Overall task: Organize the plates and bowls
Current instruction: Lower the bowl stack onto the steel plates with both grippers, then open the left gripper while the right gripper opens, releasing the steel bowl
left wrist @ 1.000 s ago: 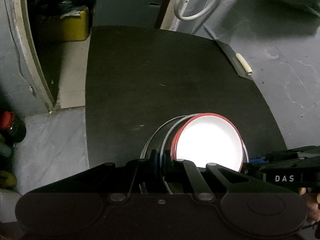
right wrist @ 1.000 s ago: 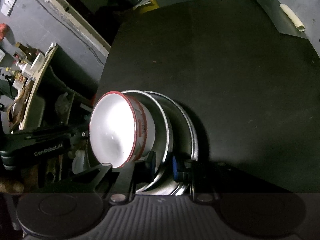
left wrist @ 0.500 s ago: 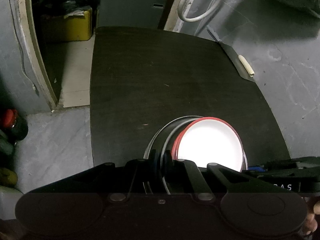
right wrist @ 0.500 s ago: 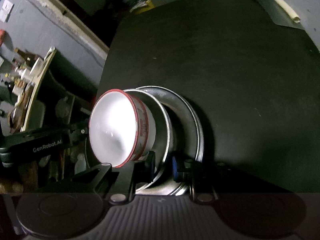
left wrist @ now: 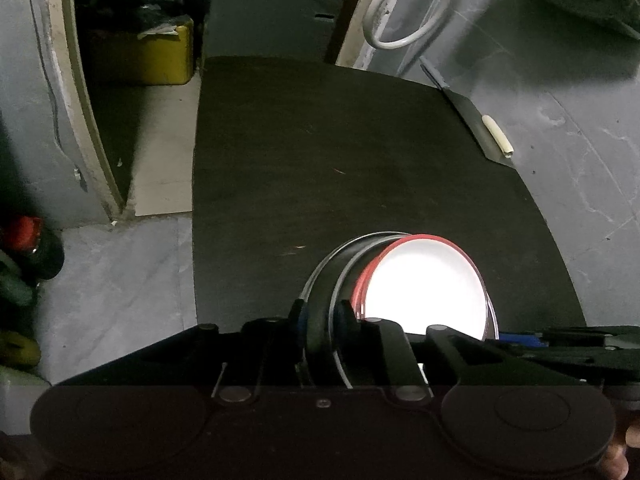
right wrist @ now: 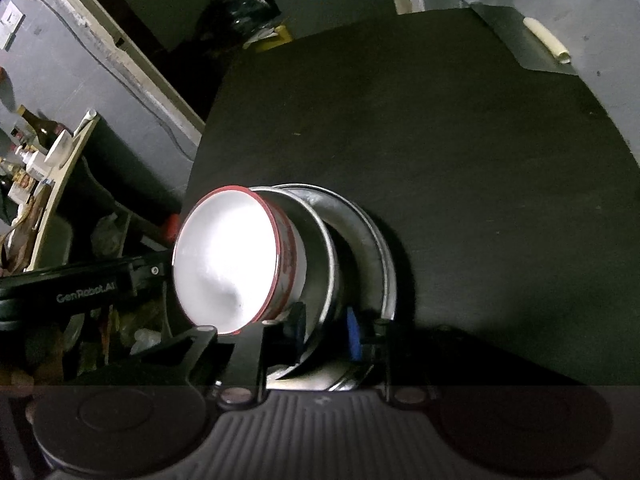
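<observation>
A white bowl with a red rim [left wrist: 424, 284] [right wrist: 228, 260] sits nested in a steel bowl [right wrist: 320, 264] on a steel plate [right wrist: 380, 256], all stacked. The stack is held up off the black table [left wrist: 340, 160], tilted on its side. My left gripper [left wrist: 322, 312] is shut on the rims of the steel stack [left wrist: 320, 280] at one side. My right gripper [right wrist: 324, 328] is shut on the stack's rims at the opposite side; it shows at the right edge of the left wrist view [left wrist: 560, 344].
A grey flat tool with a pale handle [left wrist: 496, 136] lies at the table's far right edge. A yellow bin [left wrist: 160, 56] and white hose [left wrist: 400, 20] stand beyond the table. Bottles and clutter [right wrist: 36, 152] are on a shelf at left. Grey floor surrounds the table.
Both grippers have lifted the stack higher above the table; the table looks smaller and farther. The grips are unchanged.
</observation>
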A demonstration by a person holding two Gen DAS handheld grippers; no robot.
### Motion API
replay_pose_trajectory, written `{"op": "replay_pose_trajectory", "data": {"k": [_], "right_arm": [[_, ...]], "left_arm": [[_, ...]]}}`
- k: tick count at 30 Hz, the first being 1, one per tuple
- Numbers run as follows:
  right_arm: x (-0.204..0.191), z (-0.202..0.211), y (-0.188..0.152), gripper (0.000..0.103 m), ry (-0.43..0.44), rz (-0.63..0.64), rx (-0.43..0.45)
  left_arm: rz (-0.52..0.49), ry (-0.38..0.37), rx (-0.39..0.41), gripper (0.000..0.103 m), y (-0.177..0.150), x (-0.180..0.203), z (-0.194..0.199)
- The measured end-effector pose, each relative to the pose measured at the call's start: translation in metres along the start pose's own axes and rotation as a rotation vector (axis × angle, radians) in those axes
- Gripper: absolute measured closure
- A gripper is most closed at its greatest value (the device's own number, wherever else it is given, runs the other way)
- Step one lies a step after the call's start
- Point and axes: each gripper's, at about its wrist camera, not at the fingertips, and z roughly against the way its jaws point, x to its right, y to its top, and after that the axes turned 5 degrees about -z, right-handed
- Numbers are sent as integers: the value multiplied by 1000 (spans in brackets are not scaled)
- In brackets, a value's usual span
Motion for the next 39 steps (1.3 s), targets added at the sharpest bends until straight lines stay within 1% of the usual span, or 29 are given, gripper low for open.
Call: {"op": "replay_pose_trajectory", "data": {"k": [6, 7, 9, 15, 17, 18, 24, 27, 28, 29, 32, 33, 35, 39], "right_arm": [[4, 8, -4, 67, 0, -16, 19], [4, 9, -5, 64, 5, -17, 23], [5, 12, -6, 63, 3, -15, 28], [8, 21, -11, 56, 9, -17, 45], [9, 24, -11, 49, 19, -15, 54], [8, 26, -11, 48, 26, -14, 58], [2, 34, -13, 42, 42, 25, 76], [1, 40, -14, 36, 50, 40, 87], [1, 41, -15, 34, 52, 44, 91], [0, 43, -14, 31, 54, 48, 95], [1, 50, -15, 26, 59, 57, 111], [1, 52, -16, 24, 61, 60, 118], [2, 57, -17, 17, 64, 65, 135], [6, 68, -20, 10, 71, 73, 170]], "left_arm": [[8, 21, 8, 77, -1, 1, 4], [8, 24, 9, 76, -2, 1, 5], [6, 31, 10, 76, -2, 2, 6], [2, 53, 20, 72, -2, 7, 11], [1, 60, 25, 68, -3, 8, 13], [1, 60, 28, 65, -3, 8, 14], [-2, 81, 42, 62, -6, 13, 22], [1, 101, 50, 57, -6, 16, 27], [2, 107, 55, 55, -7, 16, 29], [3, 109, 61, 49, -7, 17, 31], [6, 107, 82, 35, -7, 21, 39], [4, 112, 89, 32, -7, 23, 41], [1, 126, 103, 22, -8, 28, 46], [4, 151, 124, 13, -10, 34, 54]]}}
